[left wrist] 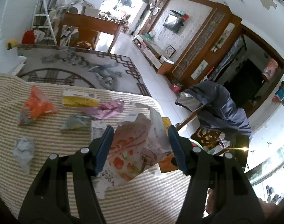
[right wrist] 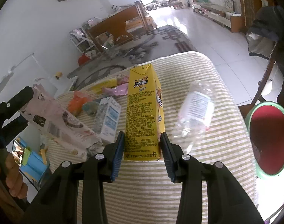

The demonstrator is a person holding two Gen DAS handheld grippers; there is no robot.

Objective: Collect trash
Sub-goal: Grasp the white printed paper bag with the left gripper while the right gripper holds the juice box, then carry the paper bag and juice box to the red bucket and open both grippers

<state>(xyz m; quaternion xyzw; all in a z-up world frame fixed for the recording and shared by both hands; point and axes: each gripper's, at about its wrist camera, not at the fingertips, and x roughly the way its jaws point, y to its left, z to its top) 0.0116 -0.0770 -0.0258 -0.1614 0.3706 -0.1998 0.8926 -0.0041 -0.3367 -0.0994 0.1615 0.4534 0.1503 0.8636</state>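
Over the striped table (right wrist: 142,190), the right claw (right wrist: 142,149) squeezes the yellow carton (right wrist: 142,112); the left claw (left wrist: 140,145) holds a snack bag (left wrist: 134,149). A loose grip could drop the carton before it reaches the bin (right wrist: 268,140).

Left claw (left wrist: 140,147), right claw (right wrist: 142,154) clamped.

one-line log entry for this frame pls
left hand-held gripper: around printed snack bag, grip unclear | right hand-held gripper: shut on yellow drink carton | clear bottle: lying on striped cloth
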